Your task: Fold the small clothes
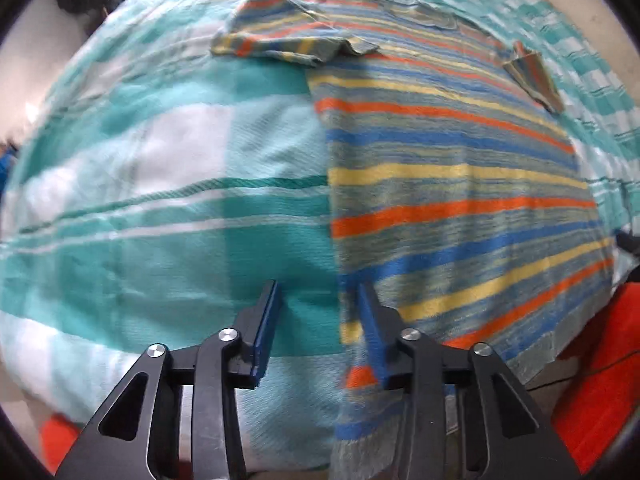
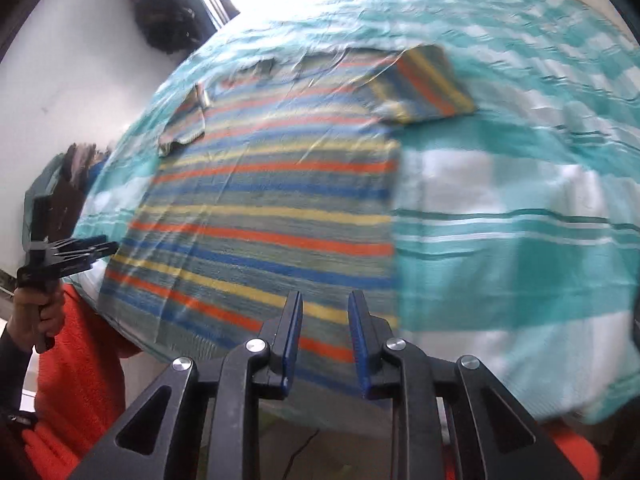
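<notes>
The left tool (image 1: 318,308) hovers with its blue-padded fingers spread apart and nothing between them. Its right finger sits over the near left corner of the striped shirt (image 1: 452,184), while its left finger is over the teal-and-white checked cloth (image 1: 152,184) just beside the shirt's left edge. Whether the pads touch the fabric cannot be told. Ahead of this tool the shirt lies spread flat, its bands of orange, blue, yellow and grey-green running across. Farther ahead and to the left, one short sleeve (image 1: 280,38) is folded in toward the shirt's body; the other sleeve (image 1: 534,76) lies far ahead to the right.

The right tool (image 2: 325,320) also has its fingers parted and empty, held over the near hem of the striped shirt (image 2: 272,200), close to its right edge. To the right of this tool the checked cloth (image 2: 520,208) covers the rest of the table. Far ahead and slightly right lies a sleeve (image 2: 424,84); far ahead to the left lies the other sleeve (image 2: 184,128).

Well off to the left of the right tool, the left tool (image 2: 68,256) shows at the shirt's near left corner, gripped by a hand (image 2: 38,314). Orange fabric (image 2: 76,364) hangs below it, at the table's near edge.
</notes>
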The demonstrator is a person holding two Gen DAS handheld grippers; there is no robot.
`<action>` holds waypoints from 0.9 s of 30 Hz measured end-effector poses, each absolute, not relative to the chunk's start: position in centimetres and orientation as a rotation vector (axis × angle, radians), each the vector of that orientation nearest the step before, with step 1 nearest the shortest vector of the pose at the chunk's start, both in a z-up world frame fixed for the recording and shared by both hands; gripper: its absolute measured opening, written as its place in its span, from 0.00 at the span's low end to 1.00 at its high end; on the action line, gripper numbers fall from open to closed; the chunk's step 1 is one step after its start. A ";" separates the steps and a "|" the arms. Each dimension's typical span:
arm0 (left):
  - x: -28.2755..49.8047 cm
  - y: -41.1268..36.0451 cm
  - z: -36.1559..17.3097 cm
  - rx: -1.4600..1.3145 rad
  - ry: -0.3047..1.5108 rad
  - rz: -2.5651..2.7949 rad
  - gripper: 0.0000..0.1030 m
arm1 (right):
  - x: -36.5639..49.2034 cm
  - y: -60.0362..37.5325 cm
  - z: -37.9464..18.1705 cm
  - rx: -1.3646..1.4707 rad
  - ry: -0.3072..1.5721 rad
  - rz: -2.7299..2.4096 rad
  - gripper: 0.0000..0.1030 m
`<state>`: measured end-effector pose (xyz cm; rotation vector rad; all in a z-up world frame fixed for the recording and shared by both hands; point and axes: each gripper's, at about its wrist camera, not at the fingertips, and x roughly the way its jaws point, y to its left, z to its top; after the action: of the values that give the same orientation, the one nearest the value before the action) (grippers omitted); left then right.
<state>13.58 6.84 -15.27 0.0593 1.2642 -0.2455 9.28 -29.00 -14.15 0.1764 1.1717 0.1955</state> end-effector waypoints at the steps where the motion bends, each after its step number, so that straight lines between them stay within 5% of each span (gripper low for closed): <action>1: 13.4 6.9 -15.0 0.040 1.251 -0.270 0.36 | 9.3 -28.8 -15.1 0.168 1.187 0.191 0.23; 5: 12.6 7.0 -14.6 -0.009 1.246 -0.347 0.25 | 8.1 -28.7 -18.1 0.165 1.222 0.164 0.24; 7: 12.2 6.8 -15.2 0.010 1.267 -0.360 0.03 | 7.6 -28.9 -18.5 0.179 1.208 0.159 0.24; 17: 9.7 6.1 -15.1 0.254 1.244 -0.038 0.01 | 7.1 -29.0 -19.3 0.127 1.194 0.146 0.23; 20: 8.7 7.8 -13.3 0.214 1.240 0.030 0.24 | 7.0 -29.7 -18.0 0.165 1.230 0.174 0.30; 22: 7.6 9.8 -10.7 0.169 1.162 0.082 0.69 | 6.6 -31.5 -15.6 0.170 1.228 0.193 0.48; 24: 6.8 10.8 -8.1 0.149 1.070 0.123 0.78 | 6.7 -33.7 -12.6 0.092 1.178 0.168 0.64; 27: 6.7 11.5 -5.9 0.102 1.021 0.151 0.78 | 10.2 -36.1 -9.2 -0.132 1.128 0.108 0.64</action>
<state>6.73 11.49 -5.86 0.1016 1.0207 0.1507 10.21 -36.12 -9.19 -0.1323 1.1283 0.1085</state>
